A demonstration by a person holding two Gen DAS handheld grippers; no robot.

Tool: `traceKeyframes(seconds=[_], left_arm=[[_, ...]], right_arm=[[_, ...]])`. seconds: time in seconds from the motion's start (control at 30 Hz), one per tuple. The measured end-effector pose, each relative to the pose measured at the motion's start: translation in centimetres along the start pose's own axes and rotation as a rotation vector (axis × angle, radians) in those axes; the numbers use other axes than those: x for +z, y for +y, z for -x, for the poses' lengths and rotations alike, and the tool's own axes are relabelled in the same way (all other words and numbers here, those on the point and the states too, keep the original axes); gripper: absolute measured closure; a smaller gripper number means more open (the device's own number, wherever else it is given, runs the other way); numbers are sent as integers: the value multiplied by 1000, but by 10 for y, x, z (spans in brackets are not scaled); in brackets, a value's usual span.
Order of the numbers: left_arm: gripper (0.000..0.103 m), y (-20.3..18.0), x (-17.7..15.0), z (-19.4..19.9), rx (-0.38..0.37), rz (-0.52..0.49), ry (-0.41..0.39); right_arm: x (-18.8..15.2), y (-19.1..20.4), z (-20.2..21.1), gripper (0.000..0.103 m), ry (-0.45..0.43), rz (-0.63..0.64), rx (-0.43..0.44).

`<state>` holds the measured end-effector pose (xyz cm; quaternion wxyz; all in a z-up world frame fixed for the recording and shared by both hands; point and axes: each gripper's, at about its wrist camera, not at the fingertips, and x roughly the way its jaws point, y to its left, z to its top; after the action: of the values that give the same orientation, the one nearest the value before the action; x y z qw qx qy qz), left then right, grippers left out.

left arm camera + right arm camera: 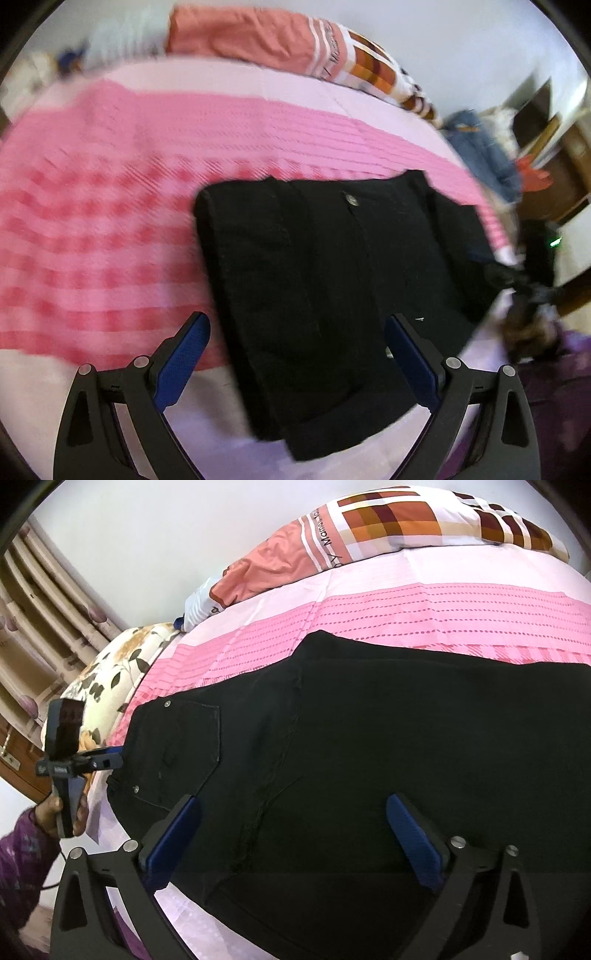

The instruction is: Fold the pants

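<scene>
A home bedroom: a bed [424, 572] spread with a pink dotted and checked sheet [443, 609], a folded quilt [369, 528] in salmon and brown squares against the white wall [147, 535], a floral pillow [122, 664] beside patterned curtains [40, 602], and clothes [480, 147] piled near wooden furniture [569, 162] beyond the bed's far corner

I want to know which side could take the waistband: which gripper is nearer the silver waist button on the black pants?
Left, as far as I can judge. The left gripper hovers open over the pants, the button straight ahead. The right gripper hovers open over the seat, button unseen.
</scene>
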<state>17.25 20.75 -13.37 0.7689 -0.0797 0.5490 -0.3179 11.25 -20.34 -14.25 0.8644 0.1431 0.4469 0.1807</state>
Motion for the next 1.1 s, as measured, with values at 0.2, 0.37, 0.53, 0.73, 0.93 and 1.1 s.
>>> traceKeyframes(seconds=[0.2,0.37,0.53,0.73,0.93,1.1], left_arm=[[7,7,11,-3,-133,-25,74],[18,-5,19,-9,-157,-31,121],[60,-2,24,-17,-90,-51,84],[64,-7,15,-11,-61,-85,59],[57,-15,18,-12,39,-117,101],[27,-8,18,-3,116,-102,85]], right_arm=[[1,1,-1,1,0,-10,-3],[1,-2,0,1,-7,-35,3],[2,0,-2,1,-4,-34,-9],[3,1,-3,1,-3,-29,-24],[4,2,-4,1,-1,-25,-30],[3,3,-4,1,-1,-18,-36]])
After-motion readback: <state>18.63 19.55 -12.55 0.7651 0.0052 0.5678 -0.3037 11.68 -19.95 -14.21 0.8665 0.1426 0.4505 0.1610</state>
